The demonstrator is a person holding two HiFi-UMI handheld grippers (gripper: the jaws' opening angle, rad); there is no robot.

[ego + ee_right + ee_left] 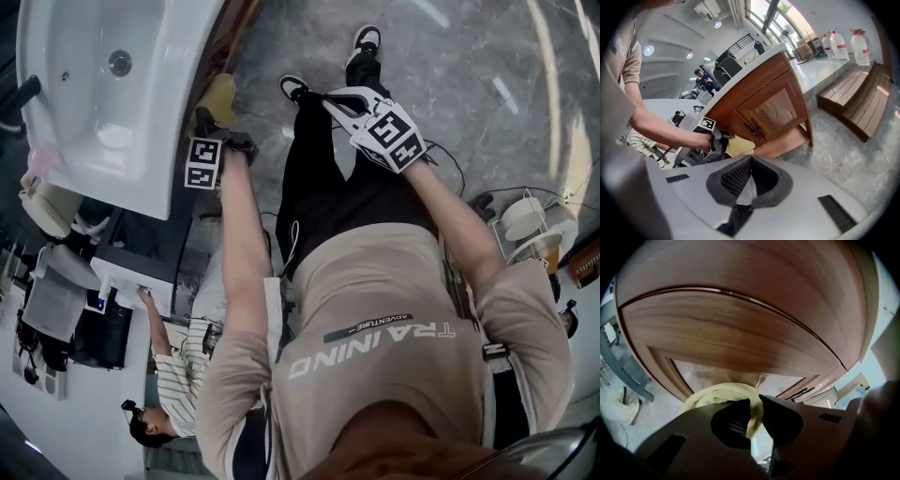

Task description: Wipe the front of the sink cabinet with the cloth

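A yellow cloth (721, 393) is pinched between the jaws of my left gripper (751, 414), bunched up against the brown wooden sink cabinet (740, 319) just below its glass-panelled door. In the head view the cloth (217, 97) shows under the edge of the white sink (94, 103), with the left gripper (223, 120) behind it. From the right gripper view I see the cloth (740, 146) against the cabinet (764, 105) near its door handles. My right gripper (751, 158) is shut on nothing and held away from the cabinet, over the person's legs (330, 97).
A slatted wooden bench (860, 101) and large water bottles (840, 44) stand to the cabinet's right. Grey marble floor (469, 84) lies ahead, with cables and a white appliance (531, 223) at the right. Another person in a striped shirt (178, 375) is at the lower left.
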